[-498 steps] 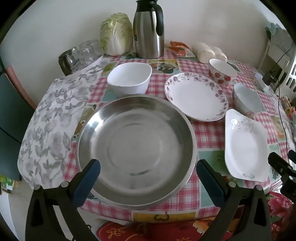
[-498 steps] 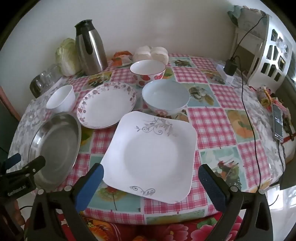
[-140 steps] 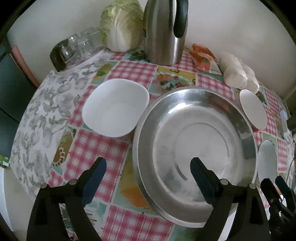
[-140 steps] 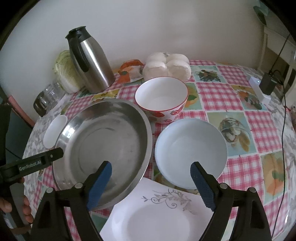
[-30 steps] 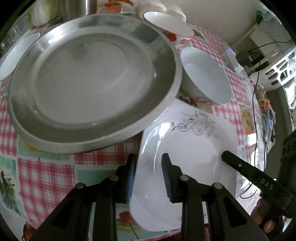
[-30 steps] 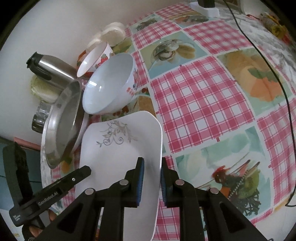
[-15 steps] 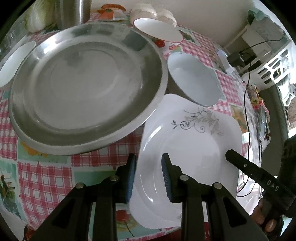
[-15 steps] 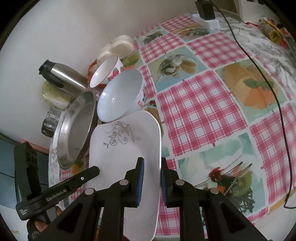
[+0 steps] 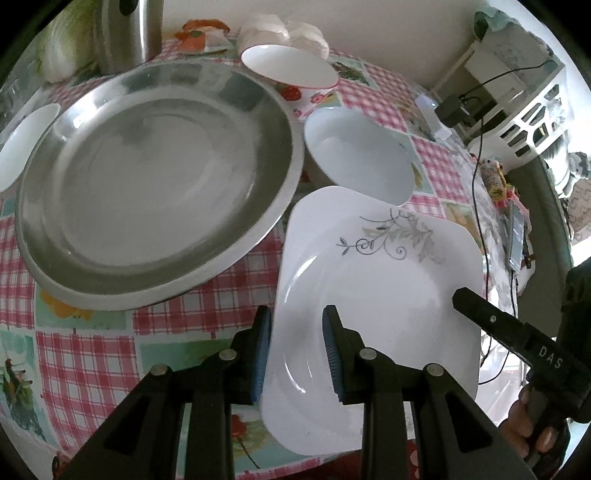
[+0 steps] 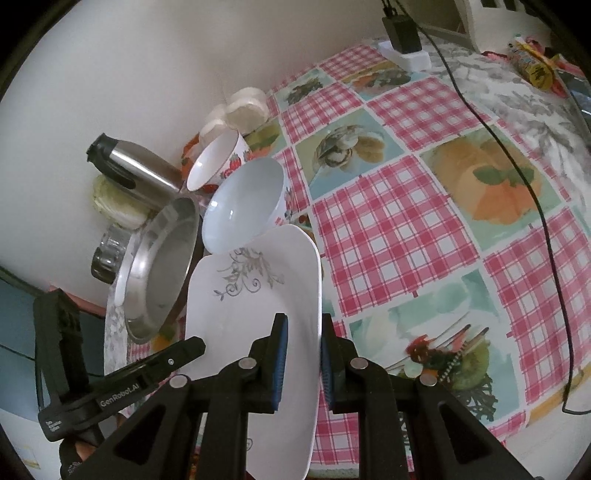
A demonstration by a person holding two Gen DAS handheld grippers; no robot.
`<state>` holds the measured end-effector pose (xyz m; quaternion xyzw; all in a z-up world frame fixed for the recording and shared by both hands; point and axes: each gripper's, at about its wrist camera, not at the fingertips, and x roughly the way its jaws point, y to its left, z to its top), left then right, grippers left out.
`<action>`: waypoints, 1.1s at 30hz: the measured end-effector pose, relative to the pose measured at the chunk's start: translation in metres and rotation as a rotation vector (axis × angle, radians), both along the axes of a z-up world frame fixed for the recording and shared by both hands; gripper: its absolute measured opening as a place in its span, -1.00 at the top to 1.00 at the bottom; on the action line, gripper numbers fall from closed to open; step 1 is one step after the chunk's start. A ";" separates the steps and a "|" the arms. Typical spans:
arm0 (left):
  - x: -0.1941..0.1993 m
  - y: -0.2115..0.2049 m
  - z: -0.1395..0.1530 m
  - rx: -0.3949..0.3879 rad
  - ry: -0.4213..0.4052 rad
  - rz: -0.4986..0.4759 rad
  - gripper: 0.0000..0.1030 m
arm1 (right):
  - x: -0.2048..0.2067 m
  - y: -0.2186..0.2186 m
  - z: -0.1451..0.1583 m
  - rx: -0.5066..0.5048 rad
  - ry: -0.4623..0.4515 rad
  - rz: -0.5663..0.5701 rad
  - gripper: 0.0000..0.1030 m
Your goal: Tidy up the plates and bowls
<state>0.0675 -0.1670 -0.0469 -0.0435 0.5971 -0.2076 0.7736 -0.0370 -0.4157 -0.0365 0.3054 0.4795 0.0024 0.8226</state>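
Observation:
Both grippers hold the white square plate (image 9: 376, 288) with a grey vine print, lifted off the checked tablecloth. My left gripper (image 9: 297, 350) is shut on its left rim. My right gripper (image 10: 301, 358) is shut on its right rim (image 10: 314, 295). A large steel pan (image 9: 147, 184) lies left of the plate, over a round plate. A pale blue bowl (image 9: 358, 155) stands just behind the square plate, a strawberry bowl (image 9: 288, 70) farther back, and a small white bowl (image 9: 22, 144) at the far left.
A steel thermos (image 9: 125, 29), a cabbage (image 9: 62, 55) and wrapped buns (image 9: 284, 29) stand along the wall. A charger and cable (image 10: 402, 33) lie at the table's right side, beside a white basket (image 9: 532, 110).
Over the last second both grippers have raised the square plate and drawn it a little back from the pale blue bowl. Earlier the steel pan was moved right onto the round plate.

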 end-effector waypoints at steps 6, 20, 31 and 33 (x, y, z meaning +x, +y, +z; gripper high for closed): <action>0.002 -0.002 0.011 -0.013 -0.035 0.000 0.43 | -0.007 -0.002 0.009 -0.010 -0.029 -0.011 0.66; 0.034 0.018 0.034 -0.163 -0.057 0.085 0.43 | 0.019 -0.004 0.034 0.059 -0.088 -0.009 0.66; 0.068 0.036 0.052 -0.236 -0.106 0.164 0.43 | 0.060 0.006 0.051 0.052 -0.117 0.023 0.65; 0.074 0.041 0.052 -0.242 -0.109 0.181 0.43 | 0.068 0.010 0.052 0.052 -0.122 0.035 0.65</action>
